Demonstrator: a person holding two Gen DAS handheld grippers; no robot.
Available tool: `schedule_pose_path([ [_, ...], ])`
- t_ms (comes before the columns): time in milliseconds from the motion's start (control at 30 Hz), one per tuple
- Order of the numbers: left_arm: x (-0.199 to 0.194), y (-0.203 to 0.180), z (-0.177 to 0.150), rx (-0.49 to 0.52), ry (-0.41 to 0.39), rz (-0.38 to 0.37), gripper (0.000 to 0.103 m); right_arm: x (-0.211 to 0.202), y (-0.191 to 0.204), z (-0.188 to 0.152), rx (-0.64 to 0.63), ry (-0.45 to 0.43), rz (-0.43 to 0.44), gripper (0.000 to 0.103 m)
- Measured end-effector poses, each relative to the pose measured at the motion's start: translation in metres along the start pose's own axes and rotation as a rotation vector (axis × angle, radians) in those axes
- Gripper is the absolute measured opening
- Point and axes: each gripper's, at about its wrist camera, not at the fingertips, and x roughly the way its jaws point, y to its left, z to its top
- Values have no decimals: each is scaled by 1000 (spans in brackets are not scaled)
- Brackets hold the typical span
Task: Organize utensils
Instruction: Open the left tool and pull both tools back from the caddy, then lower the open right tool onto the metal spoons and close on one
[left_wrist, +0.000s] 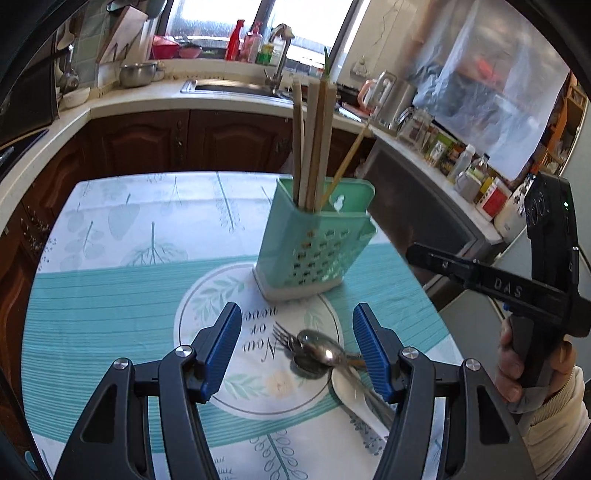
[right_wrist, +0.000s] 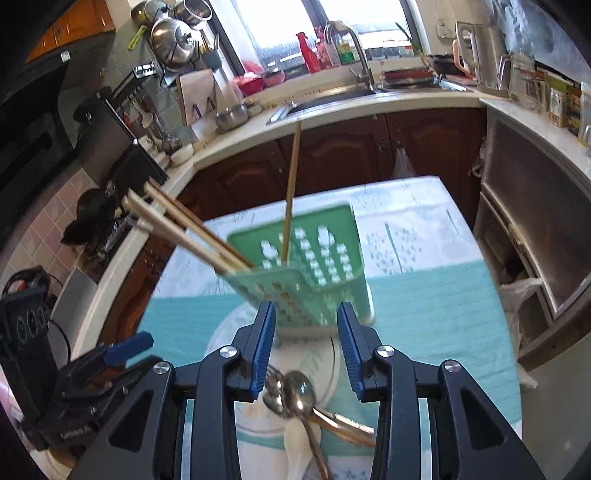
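A green perforated utensil holder (left_wrist: 317, 243) (right_wrist: 314, 266) stands on the tablecloth with several chopsticks (left_wrist: 314, 140) (right_wrist: 184, 225) upright in it and one thin chopstick (left_wrist: 347, 162) (right_wrist: 291, 184) leaning apart from them. In front of it lies a pile: a fork (left_wrist: 286, 336), a metal spoon (left_wrist: 319, 349) (right_wrist: 299, 391) and a white ceramic spoon (left_wrist: 351, 391) (right_wrist: 295, 450). My left gripper (left_wrist: 297, 310) hangs open just above the pile, holding nothing. My right gripper (right_wrist: 306, 308) is open and empty, near the holder's front and above the pile.
The table (left_wrist: 110, 295) carries a teal and white leaf-print cloth. Behind it runs a counter with a sink (left_wrist: 236, 86), a faucet (right_wrist: 351, 48) and dark wooden cabinets (right_wrist: 406, 147). Jars and bottles (left_wrist: 461, 162) line the right counter. A hand (left_wrist: 517, 369) grips the right tool's handle.
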Motion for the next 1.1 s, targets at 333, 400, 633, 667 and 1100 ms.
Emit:
schedule_pose_path([
  [333,36,-1,-36,16,144,52,71,20,-6,-81,-41,206,-36,35],
  [400,41,2,-40,6,165,55,71,24,-10,-88,-41,232,-39,35],
  [633,63,12,-56,-50,261,44,71,37,-18,-87,-88,289,-55,35],
  [667,66,14,-58,-61,271,43,71,39,-18,-85,-98,295,-53,35],
  [1100,78,27,-62,-122,307,31,71,99,14,-71,-304,402,9,41],
])
